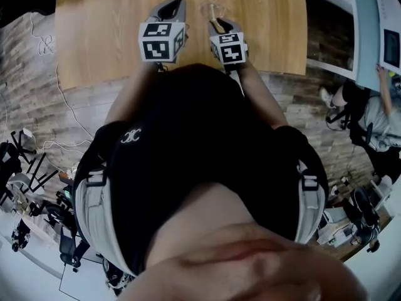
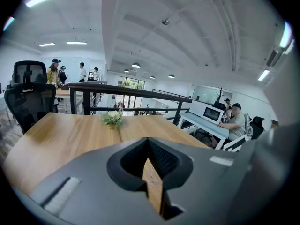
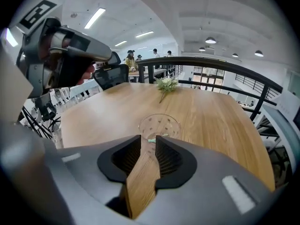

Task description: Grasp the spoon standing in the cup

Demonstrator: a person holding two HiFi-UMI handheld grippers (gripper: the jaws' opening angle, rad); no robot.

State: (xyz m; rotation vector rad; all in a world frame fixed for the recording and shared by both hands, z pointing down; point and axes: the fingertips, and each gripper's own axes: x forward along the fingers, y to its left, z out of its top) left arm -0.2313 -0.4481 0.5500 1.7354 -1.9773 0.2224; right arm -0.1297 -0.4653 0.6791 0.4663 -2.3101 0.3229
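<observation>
— Though held low over the wooden tabletop [image 1: 94,36], parted or pressed together on the right gripper [image 3: 148,137]?
— Parted a little at the fingers [image 3: 166,156], clamping nothing; only bare wood in the gap.
— And the clear cup [image 3: 159,124]?
— Stands upright just beyond those fingertips, straight ahead, apart from them.
— Spoon [image 1: 214,22]?
— Seen from the head view as a slim tan handle rising out of the cup and leaning back toward the right fingers; touching them or not, cannot tell. Also a pale green speck at the cup's near rim, level with the tips; too small to identify.
— Left gripper [image 2: 148,139]?
— Closed tip to tip, holding nothing; just left of the cup, alongside the right gripper.
— Anything farther out?
— Well ahead of both pairs of fingers, a flower sprig [image 3: 166,84] lying on the tabletop.
</observation>
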